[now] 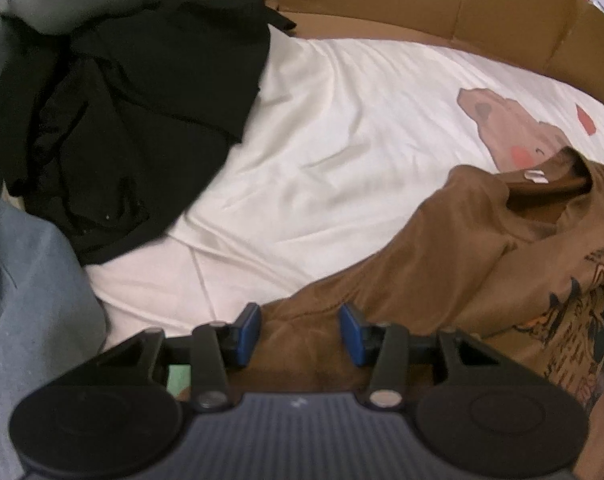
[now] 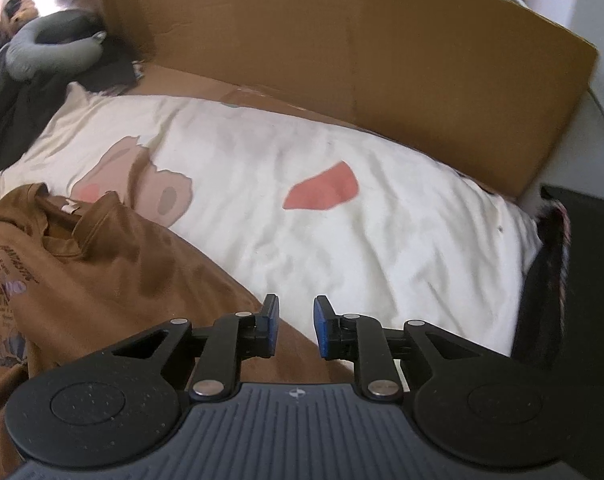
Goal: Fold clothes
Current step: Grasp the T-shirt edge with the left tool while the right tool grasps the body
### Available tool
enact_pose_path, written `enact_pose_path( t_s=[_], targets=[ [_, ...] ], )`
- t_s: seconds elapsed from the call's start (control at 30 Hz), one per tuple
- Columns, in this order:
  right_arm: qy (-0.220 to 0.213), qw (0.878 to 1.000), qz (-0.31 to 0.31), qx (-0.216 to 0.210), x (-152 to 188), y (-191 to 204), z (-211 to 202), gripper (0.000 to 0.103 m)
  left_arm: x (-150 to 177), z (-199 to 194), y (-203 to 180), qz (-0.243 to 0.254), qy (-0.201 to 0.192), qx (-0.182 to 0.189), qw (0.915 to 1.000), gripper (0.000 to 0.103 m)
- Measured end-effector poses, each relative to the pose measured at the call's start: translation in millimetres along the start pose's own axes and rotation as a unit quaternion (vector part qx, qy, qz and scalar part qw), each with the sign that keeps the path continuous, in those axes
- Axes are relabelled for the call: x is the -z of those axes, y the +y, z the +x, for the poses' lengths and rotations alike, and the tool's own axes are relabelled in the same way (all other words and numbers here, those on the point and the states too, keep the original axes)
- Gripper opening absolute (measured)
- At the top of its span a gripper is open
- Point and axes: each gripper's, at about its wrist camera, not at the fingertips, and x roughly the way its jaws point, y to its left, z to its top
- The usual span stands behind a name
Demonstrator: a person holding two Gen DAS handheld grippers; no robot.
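My left gripper [image 1: 300, 334] points steeply down with its 2 blue pads parted about halfway, and a fold of the brown shirt [image 1: 442, 248] lies in the gap between them; the pads do not press on the cloth, so I hold nothing there. From that fold the shirt runs to the right and away from me, its collar [image 1: 558, 188] at the far right and the printed front at the right edge. Left of the gripper lie a blue-grey garment [image 1: 29, 280] and, farther off, a black one [image 1: 141, 120], all on the white bedsheet [image 1: 322, 152].

My right gripper [image 2: 295, 330] has its pads only narrowly apart. It hangs over the shirt's right edge [image 2: 285, 320], where brown cloth meets the bedsheet [image 2: 382, 240]; I see nothing pinched between the pads. In this view the shirt [image 2: 101, 272] spreads to the left and near, collar at the far left, with a cardboard wall [image 2: 382, 60] beyond.

So the shirt's width runs between my 2 grippers, 1 at each side edge, its length running away toward the collar. I judge the left is better placed, cloth already in its gap; the right sits at the very border and needs to shift left to catch fabric
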Motion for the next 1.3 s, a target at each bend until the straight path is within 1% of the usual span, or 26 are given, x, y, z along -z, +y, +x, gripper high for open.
enact_pose_path(
  t_s=[0.07,0.17,0.3,0.47,0.57,0.63,0.7,0.8,0.83,0.87,0.97,1.17,1.3],
  targets=[
    [0.003,1.000,-0.013,-0.012,-5,3,4,0.020,1,0,2,-0.004,-0.001,0.002,1.0000,0.044],
    [0.014,0.999,-0.033,-0.037,-10,9,12,0.020,1,-3,-1,0.000,-0.012,-0.012,0.9999,0.034],
    [0.028,0.997,-0.066,-0.040,-10,17,29,0.022,0,-11,0,-0.010,-0.032,-0.016,0.9993,0.025],
    [0.047,0.994,-0.089,-0.047,-10,16,50,0.023,-4,-21,0,-0.010,-0.054,-0.020,0.9983,0.023],
    [0.059,0.992,-0.098,-0.060,-10,17,59,0.028,-7,-26,0,-0.012,-0.068,-0.023,0.9973,0.021],
    [0.067,0.990,-0.107,-0.063,-8,20,65,0.028,-9,-30,-1,-0.011,-0.086,-0.028,0.9958,0.020],
    [0.075,0.988,-0.124,-0.050,-4,25,71,0.028,-13,-33,-3,-0.008,-0.095,-0.032,0.9949,0.019],
    [0.074,0.988,-0.126,-0.043,-2,26,73,0.027,-17,-34,-6,0.000,-0.105,-0.040,0.9937,0.018],
    [0.070,0.988,-0.128,-0.039,-2,27,72,0.022,-18,-33,-6,0.001,-0.107,-0.042,0.9933,0.018],
    [0.066,0.989,-0.131,-0.034,-3,27,70,0.007,-19,-33,-6,0.001,-0.109,-0.044,0.9931,0.018],
    [0.051,0.989,-0.139,-0.017,-6,27,62,0.004,-20,-32,-6,0.001,-0.114,-0.050,0.9922,0.016],
    [0.005,0.986,-0.163,0.031,-19,32,45,0.003,-23,-30,-9,0.011,-0.122,-0.062,0.9906,0.014],
    [-0.018,0.982,-0.177,0.061,-27,36,41,0.003,-26,-26,-3,-0.007,-0.125,-0.061,0.9902,0.013]
  ],
)
